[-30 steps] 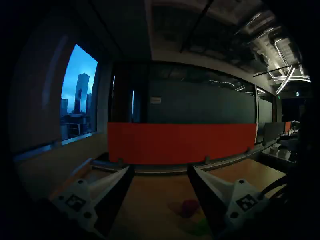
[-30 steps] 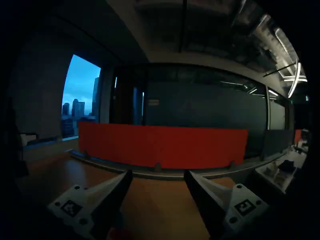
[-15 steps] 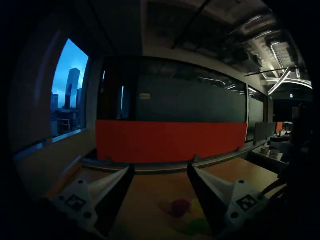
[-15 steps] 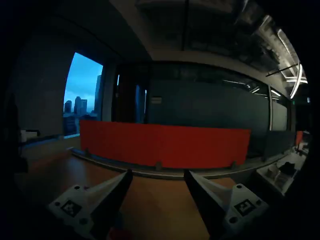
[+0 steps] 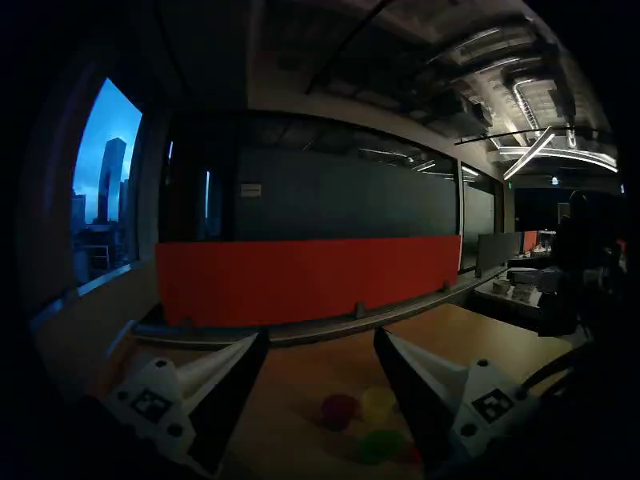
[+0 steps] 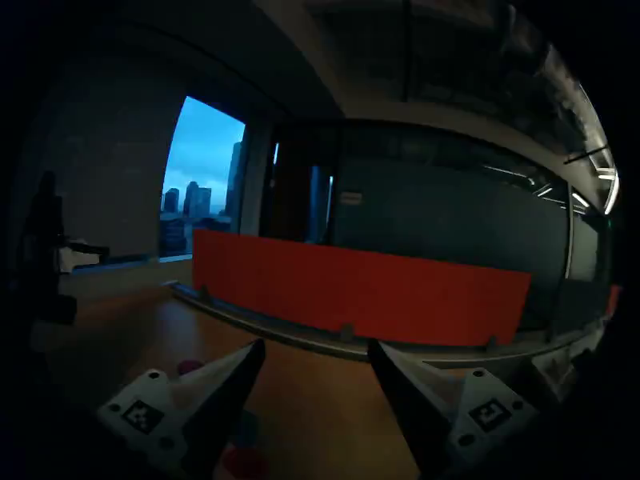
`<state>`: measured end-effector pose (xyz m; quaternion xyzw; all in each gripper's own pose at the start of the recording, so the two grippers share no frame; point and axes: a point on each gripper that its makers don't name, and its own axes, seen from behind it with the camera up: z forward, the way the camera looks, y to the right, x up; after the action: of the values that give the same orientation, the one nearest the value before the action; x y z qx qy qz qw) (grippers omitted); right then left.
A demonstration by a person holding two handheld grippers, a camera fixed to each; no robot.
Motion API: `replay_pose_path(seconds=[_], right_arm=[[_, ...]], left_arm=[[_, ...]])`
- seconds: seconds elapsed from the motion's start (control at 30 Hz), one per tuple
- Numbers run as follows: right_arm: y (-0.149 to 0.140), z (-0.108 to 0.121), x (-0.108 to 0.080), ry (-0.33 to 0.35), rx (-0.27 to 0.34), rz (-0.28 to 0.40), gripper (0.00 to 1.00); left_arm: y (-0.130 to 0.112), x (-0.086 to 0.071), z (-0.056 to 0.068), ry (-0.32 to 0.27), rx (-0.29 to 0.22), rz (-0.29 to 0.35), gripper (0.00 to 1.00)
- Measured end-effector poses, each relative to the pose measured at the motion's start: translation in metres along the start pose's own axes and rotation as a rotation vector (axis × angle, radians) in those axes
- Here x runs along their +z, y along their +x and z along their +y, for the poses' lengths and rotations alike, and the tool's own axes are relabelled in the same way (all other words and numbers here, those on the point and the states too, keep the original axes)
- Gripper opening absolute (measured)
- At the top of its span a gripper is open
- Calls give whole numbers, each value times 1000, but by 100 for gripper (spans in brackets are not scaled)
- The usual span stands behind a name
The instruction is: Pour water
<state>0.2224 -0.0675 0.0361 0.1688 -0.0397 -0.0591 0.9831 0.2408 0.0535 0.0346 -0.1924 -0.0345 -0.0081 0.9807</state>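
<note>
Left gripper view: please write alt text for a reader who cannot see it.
In a dim office, the open left gripper hovers over a wooden table bearing magenta, yellow and green cups. Behind stand a red partition and a window at dusk.

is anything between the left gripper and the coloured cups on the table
Nothing visible does. The left gripper is open, its fingers framing bare table, with the magenta cup, yellow cup and green cup just ahead.
</note>
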Motion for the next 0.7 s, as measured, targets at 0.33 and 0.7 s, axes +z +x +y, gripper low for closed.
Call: replay_pose_path(seconds=[0.33,0.7], right_arm=[[8,-15,0,89,-15,-7,99],[15,-34,-4,204,-2,-5,99]], left_arm=[[-2,4,19,-92,-2,-25,96],[1,2,36,-179,-4,-30,97]])
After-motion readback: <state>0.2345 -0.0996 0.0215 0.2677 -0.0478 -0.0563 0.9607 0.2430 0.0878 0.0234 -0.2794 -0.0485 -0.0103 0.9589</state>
